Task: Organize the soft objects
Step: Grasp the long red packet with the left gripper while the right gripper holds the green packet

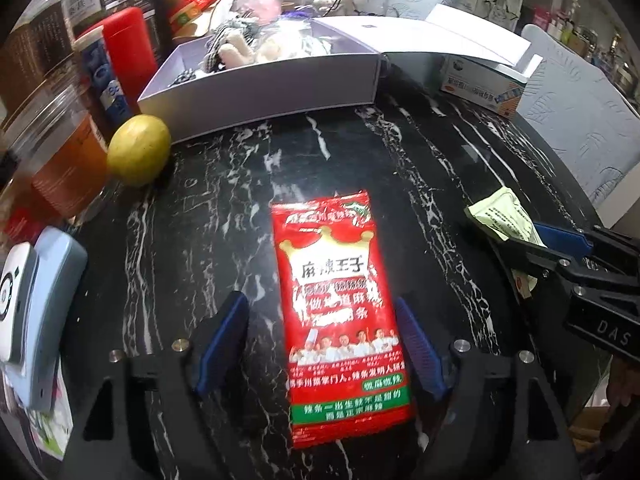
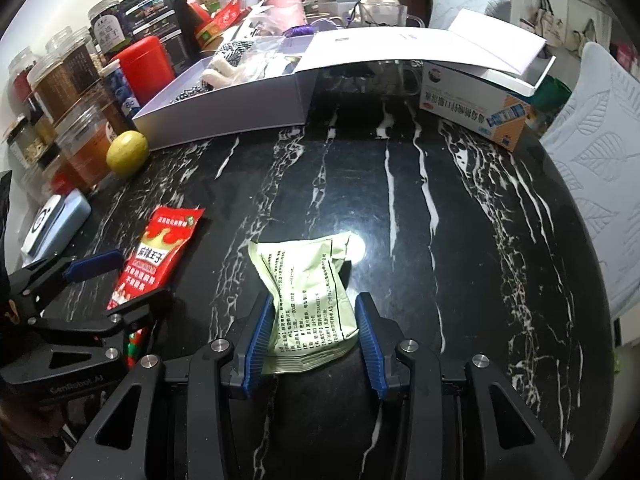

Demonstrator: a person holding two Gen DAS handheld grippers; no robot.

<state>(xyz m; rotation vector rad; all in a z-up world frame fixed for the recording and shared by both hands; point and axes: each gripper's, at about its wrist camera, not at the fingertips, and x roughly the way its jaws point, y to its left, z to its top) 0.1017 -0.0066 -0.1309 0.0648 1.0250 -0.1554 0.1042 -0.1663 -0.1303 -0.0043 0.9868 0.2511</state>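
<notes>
A red snack packet (image 1: 340, 312) lies flat on the black marble table (image 1: 200, 208). It sits between the blue pads (image 1: 222, 344) of my left gripper (image 1: 320, 312), which is open, with a gap showing at the left pad. My right gripper (image 2: 314, 304) is shut on a pale green printed packet (image 2: 308, 284), which is pinched narrow at its waist, low over the table. The left wrist view shows that gripper (image 1: 560, 248) and the green packet (image 1: 504, 216) at the right. An open white box (image 1: 256, 92) at the back holds a plush toy (image 1: 236, 52) and checked fabric.
A lemon (image 1: 138, 150), jars (image 1: 60, 152) and a red canister (image 1: 132, 52) crowd the left side. A blue-and-white device (image 1: 36, 312) lies near the left edge. A medicine box (image 2: 476, 112) stands back right. The table's round edge and a quilted cushion (image 2: 592, 152) lie to the right.
</notes>
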